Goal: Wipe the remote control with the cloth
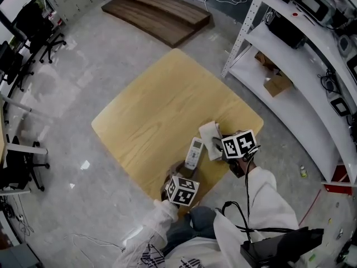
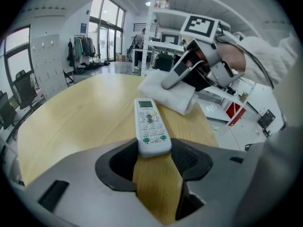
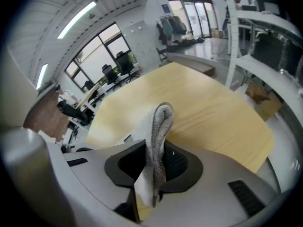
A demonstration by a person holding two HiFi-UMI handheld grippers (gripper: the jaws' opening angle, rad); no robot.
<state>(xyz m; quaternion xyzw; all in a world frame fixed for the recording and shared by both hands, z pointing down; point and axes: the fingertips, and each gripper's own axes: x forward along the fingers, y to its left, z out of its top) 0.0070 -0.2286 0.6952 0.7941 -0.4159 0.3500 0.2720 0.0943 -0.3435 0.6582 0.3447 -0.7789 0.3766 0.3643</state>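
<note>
A white remote control (image 1: 193,152) lies face up on the wooden table (image 1: 156,105) near its front corner. My left gripper (image 1: 181,171) has the remote's near end (image 2: 150,126) between its jaws, both pads against its sides. The folded white cloth (image 1: 210,139) rests on the table just right of the remote's far end. My right gripper (image 1: 217,145) is shut on the cloth, whose edge (image 3: 158,141) stands up pinched between the pads. In the left gripper view the cloth (image 2: 168,93) lies beyond the remote with the right gripper's finger (image 2: 177,77) on it.
A white shelving rack (image 1: 301,66) with boxes and equipment runs along the right. A dark wooden platform (image 1: 159,10) lies on the floor beyond the table. Office chairs (image 1: 33,32) stand at the left. The table's front corner is close to my body.
</note>
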